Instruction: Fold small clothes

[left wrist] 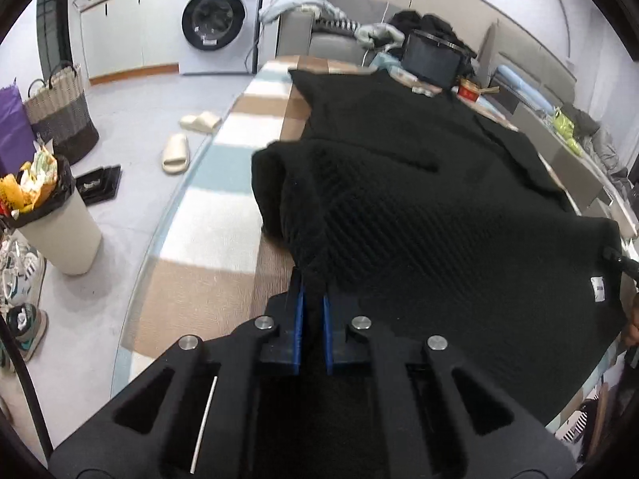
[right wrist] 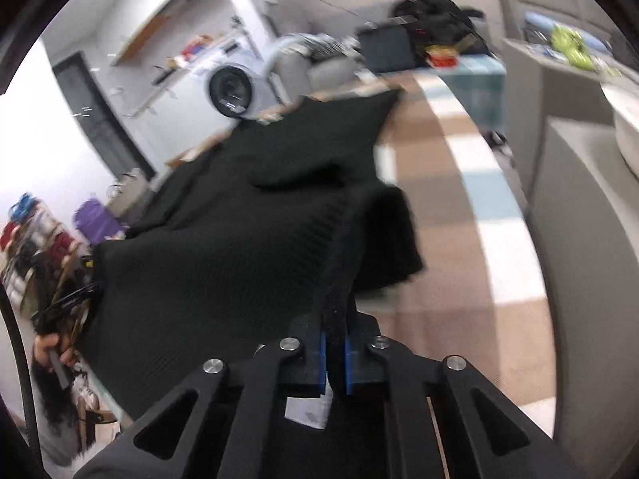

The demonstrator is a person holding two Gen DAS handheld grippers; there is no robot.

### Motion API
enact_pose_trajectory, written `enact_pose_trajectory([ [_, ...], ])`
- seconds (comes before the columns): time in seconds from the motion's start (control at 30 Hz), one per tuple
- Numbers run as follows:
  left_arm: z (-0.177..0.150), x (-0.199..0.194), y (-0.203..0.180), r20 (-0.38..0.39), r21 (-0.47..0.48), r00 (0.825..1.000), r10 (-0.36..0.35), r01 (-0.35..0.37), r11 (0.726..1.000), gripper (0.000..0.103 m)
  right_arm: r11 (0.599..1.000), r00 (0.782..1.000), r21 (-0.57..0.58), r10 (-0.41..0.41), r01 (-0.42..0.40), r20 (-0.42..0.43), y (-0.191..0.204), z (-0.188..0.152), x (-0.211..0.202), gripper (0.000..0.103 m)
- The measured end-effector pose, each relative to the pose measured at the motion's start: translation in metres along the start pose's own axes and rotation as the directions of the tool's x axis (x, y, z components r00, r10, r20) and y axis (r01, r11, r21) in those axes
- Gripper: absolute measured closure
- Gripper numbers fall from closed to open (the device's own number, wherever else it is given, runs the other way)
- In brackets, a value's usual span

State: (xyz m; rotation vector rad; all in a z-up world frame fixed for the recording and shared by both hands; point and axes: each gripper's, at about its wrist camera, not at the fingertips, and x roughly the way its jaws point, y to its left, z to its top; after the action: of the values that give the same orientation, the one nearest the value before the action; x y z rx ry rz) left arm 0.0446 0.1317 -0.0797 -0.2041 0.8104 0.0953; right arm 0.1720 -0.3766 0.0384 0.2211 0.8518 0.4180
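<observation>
A black ribbed knit garment [left wrist: 419, 207] lies spread along a table with a checked beige, white and blue cloth [left wrist: 223, 215]. My left gripper [left wrist: 313, 299] is shut on its near left edge, which is lifted and folded over. In the right wrist view my right gripper [right wrist: 335, 339] is shut on the garment's [right wrist: 223, 263] near right edge, lifted above the checked cloth [right wrist: 451, 263]. A white label [right wrist: 307, 411] hangs under the pinched fabric. The far end of the garment rests flat on the table.
A black box [left wrist: 433, 60], a red tin [left wrist: 469, 92] and clothes stand at the table's far end. On the floor left are a bin [left wrist: 60, 223], slippers [left wrist: 175, 153] and a basket [left wrist: 64, 115]. A washing machine [left wrist: 217, 20] is beyond. A grey sofa [right wrist: 579, 183] flanks the right.
</observation>
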Motion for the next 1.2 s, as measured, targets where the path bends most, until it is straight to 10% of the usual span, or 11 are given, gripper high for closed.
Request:
enact_pose_trajectory([
  [0.13, 0.018, -0.006, 0.013, 0.055, -0.076, 0.998, 0.013, -0.008, 0.997, 0.098, 0.998, 0.996, 0.016, -0.068, 0.067, 0.058, 0.002, 0.01, -0.006, 0.095],
  [0.27, 0.026, 0.008, 0.017, -0.002, -0.094, 1.0, 0.028, -0.028, 0.995, 0.09, 0.987, 0.99, 0.094, -0.124, 0.129, -0.062, -0.017, 0.014, 0.013, 0.082],
  [0.33, 0.028, 0.012, 0.016, -0.012, -0.086, 0.998, 0.07, -0.07, 0.994, 0.053, 0.983, 0.993, 0.145, -0.102, 0.11, -0.058, -0.027, 0.014, 0.011, 0.05],
  [0.43, 0.036, 0.013, 0.02, 0.028, -0.112, 0.996, 0.08, -0.076, 0.991, 0.034, 0.981, 0.996, 0.173, -0.084, 0.09, -0.044, -0.032, 0.018, 0.011, 0.041],
  [0.7, 0.069, 0.058, 0.015, -0.068, -0.141, 0.998, 0.007, -0.017, 0.99, 0.036, 0.981, 0.99, 0.166, -0.084, 0.101, -0.11, -0.027, 0.044, 0.055, 0.044],
  [0.9, 0.076, 0.081, 0.009, -0.079, -0.148, 0.997, -0.02, 0.008, 0.989, 0.082, 0.99, 0.986, 0.072, -0.111, 0.121, -0.123, -0.016, 0.047, 0.07, 0.078],
  [1.2, 0.047, 0.062, -0.022, -0.083, 0.019, 0.997, 0.011, -0.009, 1.0, 0.086, 0.991, 0.979, 0.019, -0.131, 0.135, -0.158, -0.013, 0.03, 0.054, 0.082],
])
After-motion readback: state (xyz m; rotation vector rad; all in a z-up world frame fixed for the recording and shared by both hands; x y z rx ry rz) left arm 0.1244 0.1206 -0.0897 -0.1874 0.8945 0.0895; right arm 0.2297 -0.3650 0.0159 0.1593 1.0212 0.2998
